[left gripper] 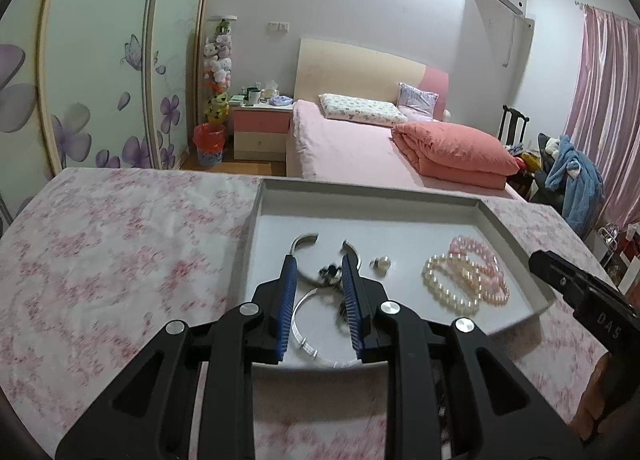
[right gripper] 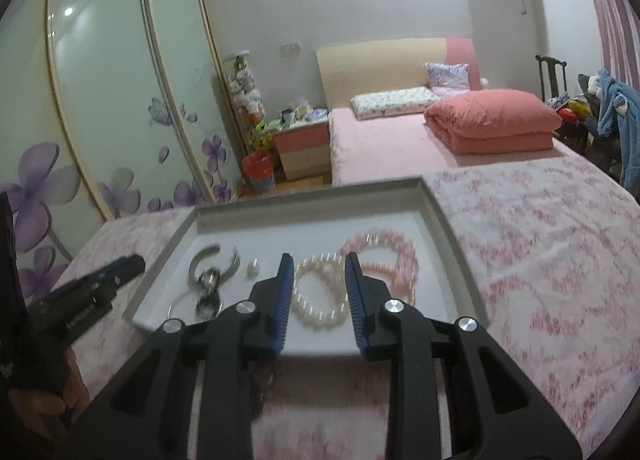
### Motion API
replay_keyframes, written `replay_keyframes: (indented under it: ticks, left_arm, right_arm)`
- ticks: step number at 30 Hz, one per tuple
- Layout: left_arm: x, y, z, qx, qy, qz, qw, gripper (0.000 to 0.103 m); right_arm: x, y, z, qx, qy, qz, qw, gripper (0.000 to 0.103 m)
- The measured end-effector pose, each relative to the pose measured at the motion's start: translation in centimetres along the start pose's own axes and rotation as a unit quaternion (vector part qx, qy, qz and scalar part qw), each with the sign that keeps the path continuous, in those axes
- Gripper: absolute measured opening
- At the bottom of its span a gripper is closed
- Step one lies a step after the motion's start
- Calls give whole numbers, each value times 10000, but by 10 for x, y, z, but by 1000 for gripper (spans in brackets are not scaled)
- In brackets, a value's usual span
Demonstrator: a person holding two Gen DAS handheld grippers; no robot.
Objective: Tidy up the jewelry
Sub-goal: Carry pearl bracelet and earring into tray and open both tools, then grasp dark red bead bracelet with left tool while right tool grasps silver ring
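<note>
Round white pearl bracelet (right gripper: pixel 318 292) beside pink beads (right gripper: pixel 384 256), flat grey tray (left gripper: pixel 516 236) mid-frame, left gripper (left gripper: pixel 318 266) and right gripper (right gripper: pixel 318 264) both spread apart, holding nothing.

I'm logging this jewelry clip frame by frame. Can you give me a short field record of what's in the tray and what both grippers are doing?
tray: grey tray on a pink floral cloth
contents: white pearl bracelet, pink bead bracelets, silver bangle, clear bangle, small pearl piece
left gripper: jaws open, over the bangles
right gripper: jaws open, over the pearl bracelet
held: nothing
</note>
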State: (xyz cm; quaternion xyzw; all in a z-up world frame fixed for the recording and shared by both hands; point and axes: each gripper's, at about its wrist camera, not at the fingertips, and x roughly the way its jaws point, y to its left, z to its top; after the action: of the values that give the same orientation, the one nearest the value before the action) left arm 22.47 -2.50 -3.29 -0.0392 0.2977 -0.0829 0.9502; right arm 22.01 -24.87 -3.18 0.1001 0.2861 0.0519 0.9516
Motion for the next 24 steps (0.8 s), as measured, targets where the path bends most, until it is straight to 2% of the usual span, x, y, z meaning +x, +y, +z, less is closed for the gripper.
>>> replay_keyframes:
  ticks: [5, 8, 12, 16, 20, 24]
  left_arm:
    - [-16, 11, -16, 47, 179, 74, 9998, 29]
    - [-22, 15, -23, 44, 293, 70, 9995, 29]
    - [-21, 11, -32, -2, 559, -164, 9983, 31]
    - [-18, -13, -43, 211, 780, -539, 9953, 46]
    - [-14, -48, -51, 569, 917, -859, 9904, 52]
    - [-6, -73, -58, 784, 1128, -944, 9860, 57]
  right_arm:
    - [-9, 8, -21, -136, 425, 195, 9988, 27]
    - [-11, 9, -31, -207, 603, 150, 9979, 27]
    - [-5, 7, -36, -156, 837, 172, 9962, 27]
    - [-8, 4, -35, -62, 769, 103, 9970, 27]
    - [-11, -9, -34, 96, 733, -5, 9973, 27]
    - [-15, -28, -34, 298, 700, -143, 9970, 27]
